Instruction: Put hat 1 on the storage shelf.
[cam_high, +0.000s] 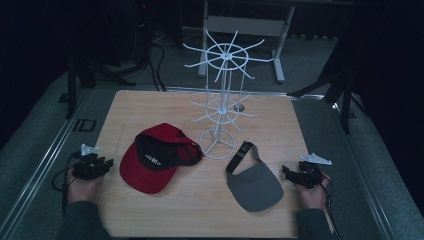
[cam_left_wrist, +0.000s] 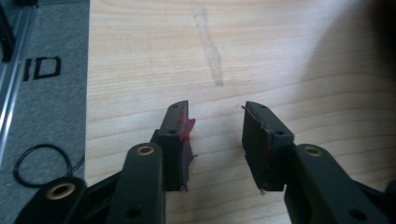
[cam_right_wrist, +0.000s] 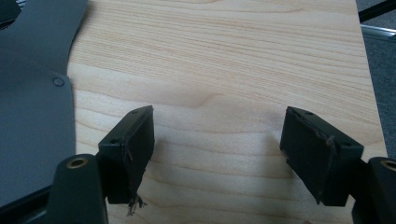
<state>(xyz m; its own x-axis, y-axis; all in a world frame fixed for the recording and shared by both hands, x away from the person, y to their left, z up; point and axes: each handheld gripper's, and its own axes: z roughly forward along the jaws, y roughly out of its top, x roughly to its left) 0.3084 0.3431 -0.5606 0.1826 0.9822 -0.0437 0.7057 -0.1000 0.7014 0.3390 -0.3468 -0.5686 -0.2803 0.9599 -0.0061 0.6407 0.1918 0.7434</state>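
Both of the person's hands come in at the near edge of the worktop, each holding a gripper. At the near left corner, the left gripper sits just over the worktop's left edge, pointing across the wood toward the red cap. Its jaws stand apart with nothing between them; in the left gripper view, bare light wood shows through the gap of the left gripper, and a scrap of red material clings to the inner face of one pad. A loop of black cable lies on the grey floor mat beyond the worktop's edge.

Near the right edge, the right gripper points inward toward the grey visor, close to it but not touching. Its jaws are spread wide and hold nothing; in the right gripper view, the right gripper frames plain wood, with the grey visor lying flat off to one side.

Toward the middle of the worktop, left of centre, the red cap lies upside down, its black lining facing up. The grey visor lies right of centre, nearer the front edge, its strap reaching back toward the base of the white wire rack, which stands upright behind both, toward the far edge.
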